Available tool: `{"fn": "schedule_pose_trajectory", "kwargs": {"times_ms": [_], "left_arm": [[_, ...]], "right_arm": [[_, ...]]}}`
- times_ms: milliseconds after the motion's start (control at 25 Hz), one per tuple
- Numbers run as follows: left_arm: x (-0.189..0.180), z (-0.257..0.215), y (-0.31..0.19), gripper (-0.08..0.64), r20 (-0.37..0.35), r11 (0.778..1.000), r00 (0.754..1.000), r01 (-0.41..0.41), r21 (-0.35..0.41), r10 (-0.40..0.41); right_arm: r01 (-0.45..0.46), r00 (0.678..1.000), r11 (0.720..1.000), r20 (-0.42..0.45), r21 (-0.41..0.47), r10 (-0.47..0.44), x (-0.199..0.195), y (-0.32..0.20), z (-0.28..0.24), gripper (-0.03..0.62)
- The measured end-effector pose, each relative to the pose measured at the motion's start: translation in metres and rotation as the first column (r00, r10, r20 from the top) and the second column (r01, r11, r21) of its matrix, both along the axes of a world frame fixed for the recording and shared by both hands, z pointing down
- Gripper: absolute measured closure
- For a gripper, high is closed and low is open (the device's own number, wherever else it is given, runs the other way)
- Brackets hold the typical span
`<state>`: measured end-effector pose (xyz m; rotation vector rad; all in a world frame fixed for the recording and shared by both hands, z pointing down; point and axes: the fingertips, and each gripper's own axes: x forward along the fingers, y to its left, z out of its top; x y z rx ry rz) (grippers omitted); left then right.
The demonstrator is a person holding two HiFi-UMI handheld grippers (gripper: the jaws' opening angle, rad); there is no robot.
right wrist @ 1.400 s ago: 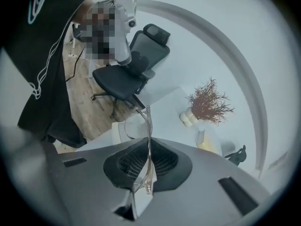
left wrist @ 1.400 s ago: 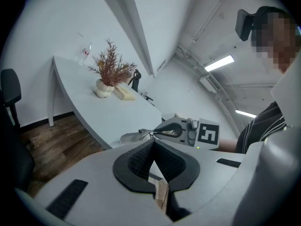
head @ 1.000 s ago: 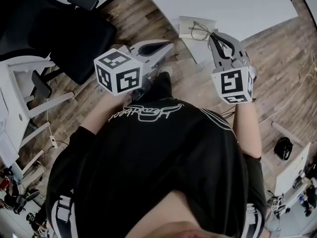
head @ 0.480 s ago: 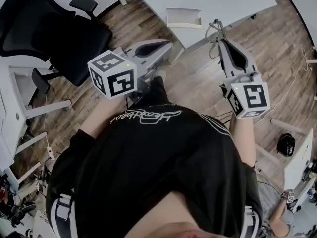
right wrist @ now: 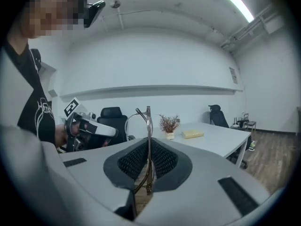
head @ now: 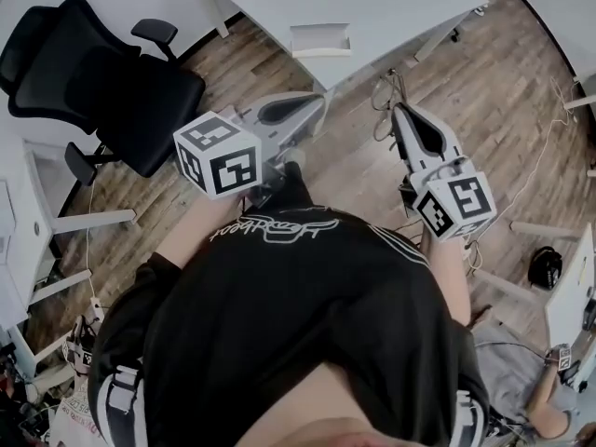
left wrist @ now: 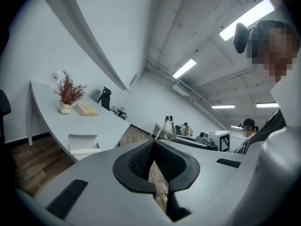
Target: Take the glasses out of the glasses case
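My right gripper (head: 397,112) is shut on the thin-framed glasses (head: 383,101) and holds them in the air over the wooden floor, off the table's near edge. In the right gripper view the glasses (right wrist: 148,126) stand edge-on between the black pads, rising past the tips of the right gripper (right wrist: 148,142). The white glasses case (head: 321,40) lies open on the white table (head: 391,3). It also shows low at the left of the left gripper view, glasses case (left wrist: 83,143). My left gripper (head: 315,101) hangs shut and holds nothing, left of the glasses; left gripper (left wrist: 153,142).
A black office chair (head: 102,73) stands at the left on the wooden floor. A potted dry plant (left wrist: 68,91) and a flat yellow block (left wrist: 87,109) sit far along the table. Cables lie on the floor at the right (head: 549,147).
My right gripper has drawn back from the case with the glasses, off the table and out over the floor. The left gripper has stayed about where it was.
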<state>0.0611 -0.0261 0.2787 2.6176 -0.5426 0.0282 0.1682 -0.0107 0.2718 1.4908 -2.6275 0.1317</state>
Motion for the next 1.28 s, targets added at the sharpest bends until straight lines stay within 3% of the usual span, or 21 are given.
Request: {"fn": "schedule_pose_trajectory", "kwargs": {"times_ms": [280,1280], "left_arm": [[0.007,-0.008,0.017,0.552,0.016,1.000,1.000,0.000,0.019,0.000],[-0.009,-0.009,0.027,0.552,0.004,0.999,1.000,0.008,0.034,-0.009]], "right_arm": [[0.077,0.991,0.996,0.110,-0.040,-0.073,-0.009,0.025,0.002,0.572],[0.121,0.985,0.992,0.130,-0.037,-0.115,-0.034,0.038,-0.002,0.572]]}}
